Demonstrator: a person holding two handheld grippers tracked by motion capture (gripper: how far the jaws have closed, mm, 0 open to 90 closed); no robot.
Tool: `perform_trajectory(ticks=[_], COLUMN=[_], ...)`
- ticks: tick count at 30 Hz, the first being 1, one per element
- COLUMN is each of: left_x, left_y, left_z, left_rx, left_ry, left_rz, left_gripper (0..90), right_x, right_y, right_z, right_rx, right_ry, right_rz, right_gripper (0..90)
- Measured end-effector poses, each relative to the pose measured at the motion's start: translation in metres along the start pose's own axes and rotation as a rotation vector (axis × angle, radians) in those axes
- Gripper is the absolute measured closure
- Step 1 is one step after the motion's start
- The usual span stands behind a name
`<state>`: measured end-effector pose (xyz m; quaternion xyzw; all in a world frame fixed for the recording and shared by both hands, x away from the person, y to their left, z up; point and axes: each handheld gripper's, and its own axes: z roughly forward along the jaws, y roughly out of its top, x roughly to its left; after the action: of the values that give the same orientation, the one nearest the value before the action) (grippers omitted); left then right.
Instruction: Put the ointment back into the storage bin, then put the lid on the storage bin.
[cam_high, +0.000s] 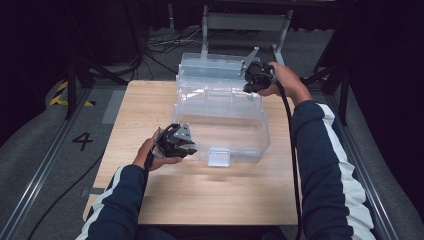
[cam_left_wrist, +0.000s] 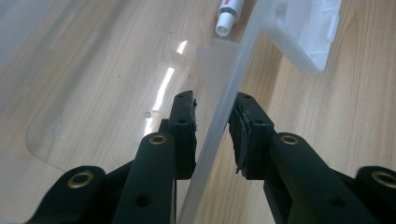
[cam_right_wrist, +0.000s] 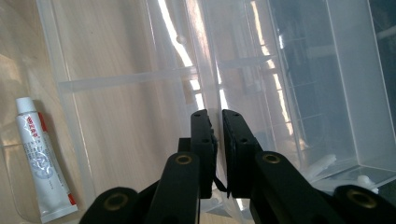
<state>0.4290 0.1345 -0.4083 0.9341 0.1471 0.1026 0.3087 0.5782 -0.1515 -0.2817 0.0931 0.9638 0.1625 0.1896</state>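
Note:
A clear plastic box (cam_high: 240, 145) stands open on the wooden table (cam_high: 200, 200), its lid (cam_high: 215, 65) raised at the back. My left gripper (cam_high: 193, 149) is at the front left corner. In the left gripper view its jaws (cam_left_wrist: 212, 116) straddle the box's front wall (cam_left_wrist: 243, 51) and the pads press on it. My right gripper (cam_high: 248, 86) is at the lid's right end. In the right gripper view its jaws (cam_right_wrist: 218, 126) stand nearly together, shut on a thin clear edge of the lid (cam_right_wrist: 303, 93). A white tube (cam_right_wrist: 42, 172) with red print lies on the box floor, its cap (cam_left_wrist: 224, 25) toward the front wall.
The box's white latch (cam_high: 218, 156) juts from the middle of the front wall. Bare tabletop lies in front of the box and to its left. Cables (cam_high: 165, 42) and a metal stand (cam_high: 245, 22) are on the floor beyond the table.

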Motion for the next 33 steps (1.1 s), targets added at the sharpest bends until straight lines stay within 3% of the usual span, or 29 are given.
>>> perform_trajectory(ticks=[14,33], left_x=[-0.0015,-0.001], left_y=[-0.0012,-0.0012], left_z=[0.0003,0.0005], left_rx=[-0.012,-0.021], left_ry=[0.01,0.008], left_rz=[-0.006,-0.027], left_gripper=[70.5,70.4], right_x=[0.0036,0.0036], right_y=[-0.0017,-0.0061], right_z=[-0.0007,-0.002], right_rx=[-0.021,-0.082], right_ry=[-0.018,0.01], right_rz=[0.011,0.029], right_gripper=[85.0,86.7])
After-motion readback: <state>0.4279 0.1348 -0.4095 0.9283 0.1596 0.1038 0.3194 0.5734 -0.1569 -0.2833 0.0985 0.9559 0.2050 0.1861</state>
